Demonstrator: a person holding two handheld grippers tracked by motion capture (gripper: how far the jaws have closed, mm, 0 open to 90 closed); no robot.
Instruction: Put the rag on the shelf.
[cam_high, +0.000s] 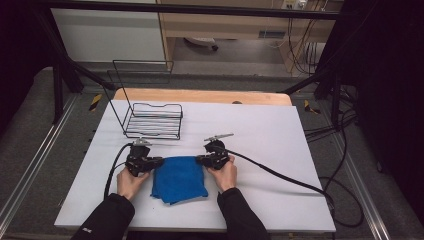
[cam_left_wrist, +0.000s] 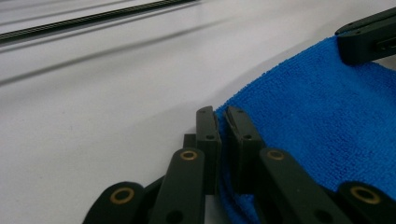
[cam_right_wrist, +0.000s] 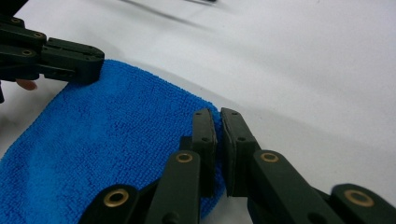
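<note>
The blue cloth (cam_high: 179, 178) was a soft microfibre towel with a short, nubbly pile, matt all over. The left gripper (cam_left_wrist: 223, 122) and right gripper (cam_right_wrist: 218, 122) had jaws of matt black plastic, smooth-faced, with small brass-coloured rivets that caught a dull shine. The surface (cam_high: 260, 130) looked like a smooth white sheet, faintly satin, with bare pale wood along its far edge. The wire rack (cam_high: 150, 117) was thin black-coated metal wire. The sleeves (cam_high: 107, 220) were dark matt fabric.

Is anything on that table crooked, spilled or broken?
Nothing stands out. The blue cloth lies folded on the white table, each gripper pinching a far corner. The wire rack stands upright behind.
</note>
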